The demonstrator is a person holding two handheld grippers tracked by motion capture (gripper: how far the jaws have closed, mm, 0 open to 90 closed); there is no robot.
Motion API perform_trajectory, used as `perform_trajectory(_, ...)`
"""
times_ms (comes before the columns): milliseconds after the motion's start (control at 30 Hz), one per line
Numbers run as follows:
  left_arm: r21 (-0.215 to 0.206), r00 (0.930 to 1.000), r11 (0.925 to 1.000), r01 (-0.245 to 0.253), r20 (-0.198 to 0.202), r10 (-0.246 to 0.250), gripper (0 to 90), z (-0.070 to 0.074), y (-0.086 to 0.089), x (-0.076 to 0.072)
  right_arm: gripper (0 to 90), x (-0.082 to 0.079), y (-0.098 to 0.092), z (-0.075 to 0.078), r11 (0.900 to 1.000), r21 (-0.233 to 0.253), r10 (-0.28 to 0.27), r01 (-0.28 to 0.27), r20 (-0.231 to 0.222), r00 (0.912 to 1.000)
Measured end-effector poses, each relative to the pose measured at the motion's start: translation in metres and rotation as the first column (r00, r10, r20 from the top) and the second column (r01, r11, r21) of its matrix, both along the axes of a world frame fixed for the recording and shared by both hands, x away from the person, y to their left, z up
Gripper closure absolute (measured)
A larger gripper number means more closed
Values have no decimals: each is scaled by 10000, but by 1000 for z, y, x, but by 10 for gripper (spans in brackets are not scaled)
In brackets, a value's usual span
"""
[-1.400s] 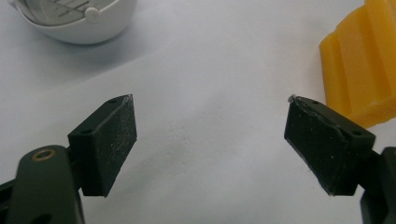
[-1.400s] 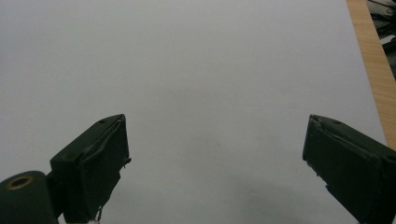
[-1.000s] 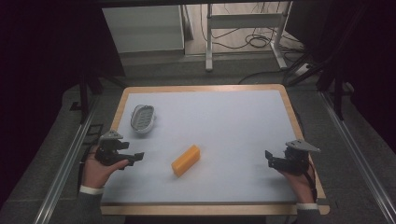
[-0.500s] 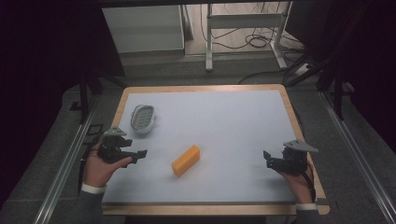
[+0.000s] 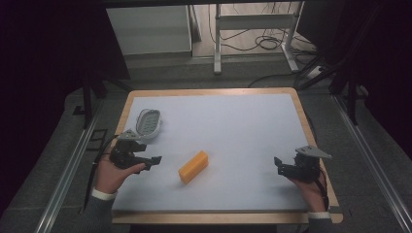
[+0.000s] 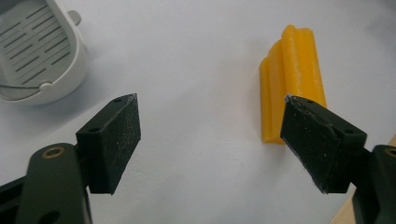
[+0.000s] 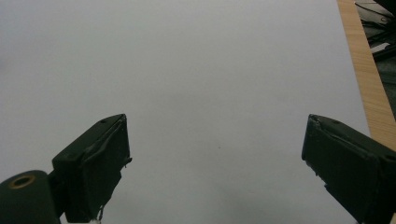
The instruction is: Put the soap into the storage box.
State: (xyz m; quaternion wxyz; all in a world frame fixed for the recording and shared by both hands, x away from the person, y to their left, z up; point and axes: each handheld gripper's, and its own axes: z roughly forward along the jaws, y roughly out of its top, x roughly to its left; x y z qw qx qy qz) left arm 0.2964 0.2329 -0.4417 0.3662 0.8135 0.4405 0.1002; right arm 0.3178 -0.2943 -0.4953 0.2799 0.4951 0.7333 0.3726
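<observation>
A wood-edged white table (image 5: 301, 114) in a dark room holds an orange block (image 5: 193, 166); both tools (image 5: 151, 162) (image 5: 281, 165) gape apart, empty.

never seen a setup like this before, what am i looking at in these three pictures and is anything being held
A person sits at a table and holds a hand tool with two black jaws in each hand. The high view looks down from above: the left gripper is at its left, the right gripper at its right. The other two pictures come from small cameras that ride on the tools and look out along their jaws. On the pale surface lie a yellow ridged block and a grey slotted dish. In the left gripper view the jaws stand apart, aimed toward the block. The right gripper's jaws also stand apart, over bare tabletop. Neither tool holds anything.
</observation>
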Motion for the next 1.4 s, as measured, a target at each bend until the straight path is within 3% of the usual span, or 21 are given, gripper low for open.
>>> perform_trajectory(300, 624, 9991, 9971, 426, -53, -423, 202, 0, -19, 2, 77, 0, -1, -2, 10000, -31, 25, -26, -98, 9999)
perform_trajectory(600, 936, 9962, 9918, 870, -149, -860, 200, -2, -39, 5, 76, 1, -3, -2, 10000, 0, -60, 60, -109, 9999)
perform_trajectory(1400, 1103, 9876, 9815, 1565, -315, -1539, 195, 4, -72, 14, 76, 3, -5, -6, 9999, -66, -134, 132, -262, 9996)
